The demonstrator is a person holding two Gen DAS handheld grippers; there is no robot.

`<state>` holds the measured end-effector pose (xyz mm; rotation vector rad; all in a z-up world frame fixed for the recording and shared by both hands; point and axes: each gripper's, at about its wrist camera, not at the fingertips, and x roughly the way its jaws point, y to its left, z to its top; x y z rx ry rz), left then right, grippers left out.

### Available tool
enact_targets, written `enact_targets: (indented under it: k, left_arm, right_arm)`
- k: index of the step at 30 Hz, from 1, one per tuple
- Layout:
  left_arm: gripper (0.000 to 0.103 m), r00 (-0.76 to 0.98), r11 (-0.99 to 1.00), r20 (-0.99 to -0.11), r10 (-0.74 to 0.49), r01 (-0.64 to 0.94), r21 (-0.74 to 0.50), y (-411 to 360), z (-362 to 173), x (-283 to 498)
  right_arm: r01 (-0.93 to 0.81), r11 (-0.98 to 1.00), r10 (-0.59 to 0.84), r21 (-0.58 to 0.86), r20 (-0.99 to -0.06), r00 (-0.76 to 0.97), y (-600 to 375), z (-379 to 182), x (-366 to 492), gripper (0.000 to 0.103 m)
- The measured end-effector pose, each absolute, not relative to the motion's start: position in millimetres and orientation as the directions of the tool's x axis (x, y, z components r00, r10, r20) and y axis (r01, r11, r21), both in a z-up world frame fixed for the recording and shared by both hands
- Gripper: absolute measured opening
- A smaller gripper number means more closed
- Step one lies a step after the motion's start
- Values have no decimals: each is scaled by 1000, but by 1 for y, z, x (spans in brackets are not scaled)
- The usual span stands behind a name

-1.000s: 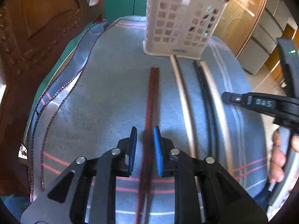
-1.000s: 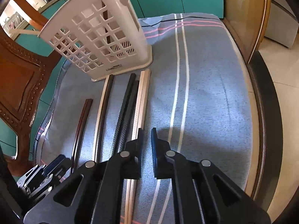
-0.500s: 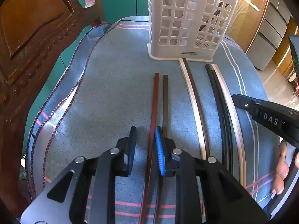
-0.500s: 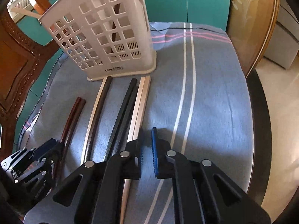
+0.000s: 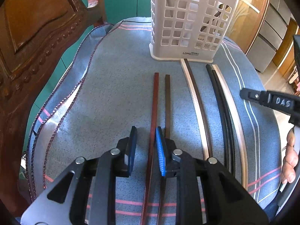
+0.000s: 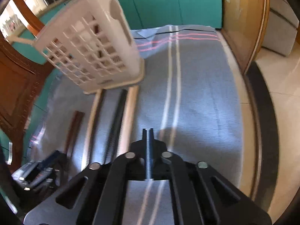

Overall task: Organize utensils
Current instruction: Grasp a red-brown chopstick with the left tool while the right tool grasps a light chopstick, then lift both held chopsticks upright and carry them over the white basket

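Several chopsticks lie lengthwise on a blue-grey cloth in front of a white lattice utensil basket (image 5: pixel 189 20). My left gripper (image 5: pixel 145 135) is open, its blue pads either side of a reddish-brown chopstick (image 5: pixel 155 101); its darker brown mate (image 5: pixel 167 101) lies just right of the right pad. A beige-and-brown pair (image 5: pixel 195 97) and a black-and-beige group (image 5: pixel 225 101) lie further right. My right gripper (image 6: pixel 147 133) is shut and empty above the cloth, right of the beige chopstick (image 6: pixel 129 116). The basket (image 6: pixel 90 52) shows blurred in the right wrist view.
A carved wooden chair back (image 5: pixel 33 43) stands close on the left. The cloth's beaded hem (image 5: pixel 78 78) hangs over the left edge. A wooden panel (image 6: pixel 241 24) and the table's dark rim (image 6: pixel 262 123) bound the right side. Teal cupboards are behind.
My left gripper has shifted so only the red-brown chopstick lies between its pads. My right gripper has closed fully and swung right, off the beige chopstick; its view is motion-blurred.
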<state>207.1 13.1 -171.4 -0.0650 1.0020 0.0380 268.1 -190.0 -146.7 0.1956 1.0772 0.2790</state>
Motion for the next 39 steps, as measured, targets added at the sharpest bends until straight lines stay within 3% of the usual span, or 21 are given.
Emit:
enact_targets:
  k: [1,5,6,7,8,14,19,23,25,27,32,35,39]
  left_arm:
    - [23,539,997,-843,4,-63,-36,12,-171,206]
    - [23,539,997,-842,5,-66,-36,9,-171,205]
    - [23,539,997,-842,7,-67,-35,9,-171,204]
    - [23,540,997,-842,7,-65,-34,10,-171,205]
    - [23,540,997,-841,8,-65,-32,9,-170,204]
    - [23,543,997,-840,3,-63,-37,10,-170,204]
    - [23,540,997,-842,8,-68,-34,9,-170,205]
    - [23,522,997,-853,0,-68,-41,12,-168,216]
    - [23,508,997,-861,0,-63,-37,13,-168,227]
    - [24,497,998,-868,17,-58,-14,12,-168,241]
    - [33,473,999,-880,40,-48,20,11,-168,263]
    - [39,458,999,-888,34,-52,12,16,-168,269]
    - [42,466,999,-884,25,-50,2,19,-169,267]
  right_arm:
    - [-141,941,337,307,-830,445,-187,-146,267,37]
    - [-185,947,318,262,-848,424,-172,-151,267,36]
    - [-187,952,302,243,-849,434,-169,-153,267,30]
    - [-197,952,297,232,-854,428,-166,-153,267,15]
    - [-215,942,328,259,-850,412,-165,-153,267,12]
    - [-172,929,371,329,-829,419,-175,-139,265,6]
    - [-95,945,322,314,-834,449,-198,-131,264,2]
    - [-89,962,273,259,-875,399,-209,-145,265,2]
    - [-95,971,238,218,-883,406,-208,-146,264,13]
    - [-102,975,222,197,-879,423,-204,-144,268,16]
    - [-138,977,206,162,-882,424,-185,-144,282,17]
    - [-150,966,257,212,-868,424,-179,-140,291,17]
    - [-164,963,263,213,-868,422,-176,-134,302,17]
